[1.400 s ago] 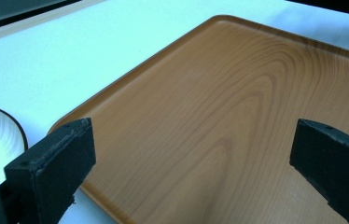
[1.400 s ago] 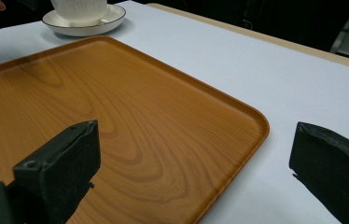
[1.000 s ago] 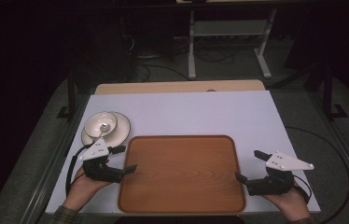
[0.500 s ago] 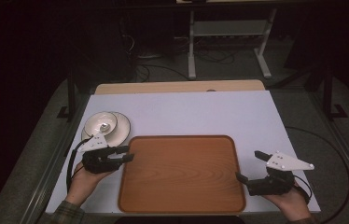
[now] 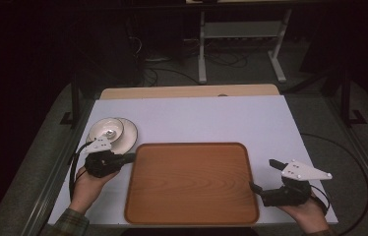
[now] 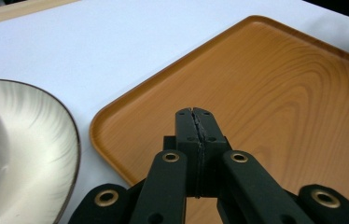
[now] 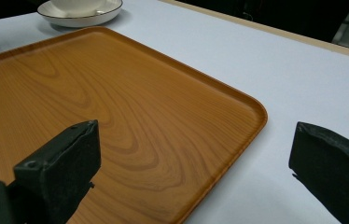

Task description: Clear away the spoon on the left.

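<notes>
A wooden tray [image 5: 192, 182] lies on the white table, nearer the front edge. My left gripper [image 5: 132, 157] sits at the tray's far left corner, shut, the jaws pressed flat together with nothing between them [image 6: 195, 112]; they have just been closing. Just left of it stands a white cup on a saucer [image 5: 110, 132], whose dark-rimmed saucer [image 6: 28, 140] is close by in the left gripper view. My right gripper [image 5: 263, 175] rests at the tray's right front edge, open wide, with nothing held [image 7: 196, 144]. The tray [image 7: 93, 93] itself carries nothing.
A strip of bare wooden tabletop [image 5: 187, 91] runs along the far edge of the white surface. Beyond the table stand metal frame legs [image 5: 201, 54] and floor cables. White table surface [image 5: 211, 120] stretches behind the tray.
My left gripper's jaws have gone from open to fully shut, and the hand has shifted slightly toward the cup and saucer. The right gripper has stayed put.
</notes>
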